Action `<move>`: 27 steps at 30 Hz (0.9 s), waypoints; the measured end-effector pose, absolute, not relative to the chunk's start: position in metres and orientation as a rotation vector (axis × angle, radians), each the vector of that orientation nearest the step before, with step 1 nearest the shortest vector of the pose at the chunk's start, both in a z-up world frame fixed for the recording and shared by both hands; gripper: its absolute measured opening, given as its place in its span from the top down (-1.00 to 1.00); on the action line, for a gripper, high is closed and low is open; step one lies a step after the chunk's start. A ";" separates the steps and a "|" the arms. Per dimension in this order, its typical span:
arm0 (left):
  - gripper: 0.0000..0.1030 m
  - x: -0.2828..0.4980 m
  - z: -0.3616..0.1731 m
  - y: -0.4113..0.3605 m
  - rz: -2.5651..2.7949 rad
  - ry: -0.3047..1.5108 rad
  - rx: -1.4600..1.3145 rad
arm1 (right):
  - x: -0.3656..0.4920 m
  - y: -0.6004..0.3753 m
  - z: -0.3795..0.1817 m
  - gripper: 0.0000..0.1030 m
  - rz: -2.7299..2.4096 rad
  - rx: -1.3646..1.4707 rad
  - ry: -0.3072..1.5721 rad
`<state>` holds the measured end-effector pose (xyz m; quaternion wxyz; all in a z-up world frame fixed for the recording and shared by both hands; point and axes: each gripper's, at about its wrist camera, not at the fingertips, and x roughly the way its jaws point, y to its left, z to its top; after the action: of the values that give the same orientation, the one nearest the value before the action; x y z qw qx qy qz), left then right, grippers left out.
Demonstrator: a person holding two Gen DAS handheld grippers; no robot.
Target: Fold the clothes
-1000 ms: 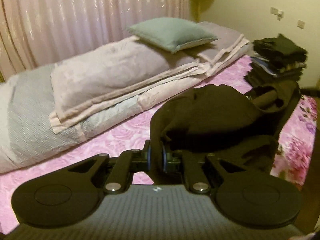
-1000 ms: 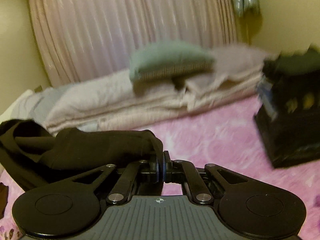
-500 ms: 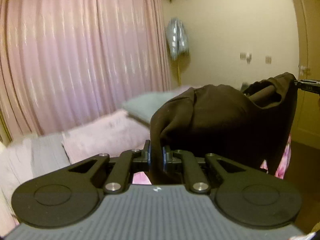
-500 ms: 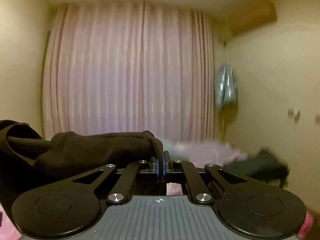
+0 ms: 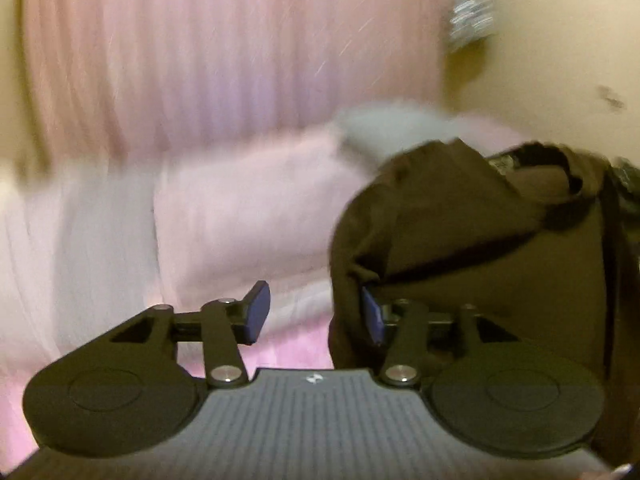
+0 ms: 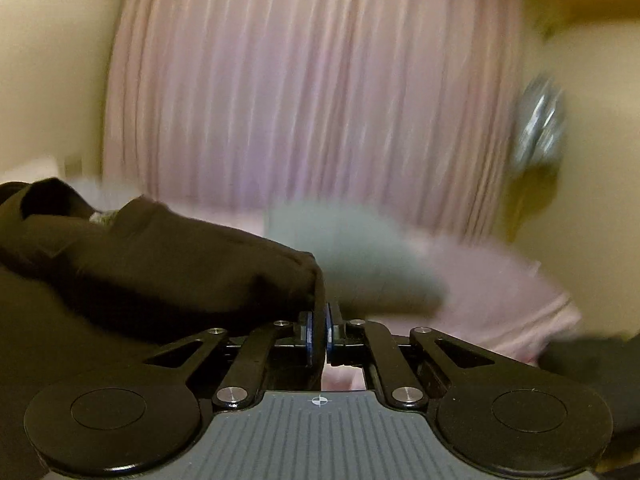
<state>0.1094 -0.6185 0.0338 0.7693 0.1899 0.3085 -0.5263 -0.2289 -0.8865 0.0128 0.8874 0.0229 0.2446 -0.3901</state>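
Left gripper (image 5: 316, 312) opening now, blue pads wide apart. Dark brown garment (image 5: 472, 240) bunched up just right of the gap, draped over the right-hand pad (image 5: 372, 314) and touching it, well clear of the left-hand pad (image 5: 258, 308). Not squeezed between the two pads any more. Hanging and folded over itself, reaching up and off to the right of this gripper. Right gripper (image 6: 319, 338) opening too, but only a thin slit between its pads. A dark edge of the same garment (image 6: 160, 264) dropping down into that slit, then heaped off to the left of this gripper. Cannot tell for sure if the pads still pinch it; looks pinched. Far ahead of both grippers, very blurry: a pink curtain (image 6: 312, 80), pale pink bedding (image 5: 240, 208), a grey-green pillow (image 6: 352, 248). Something shiny hanging up on the right wall (image 6: 540, 124).
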 end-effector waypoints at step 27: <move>-0.15 -0.204 -0.238 -0.626 -1.798 0.347 1.199 | -0.357 -0.754 -0.240 0.84 -0.726 0.540 1.001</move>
<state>-0.2038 -0.6261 -0.2381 0.4585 0.4866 0.1411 -0.7302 -0.3571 -0.7539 -0.2402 0.7810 0.2499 0.4633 -0.3360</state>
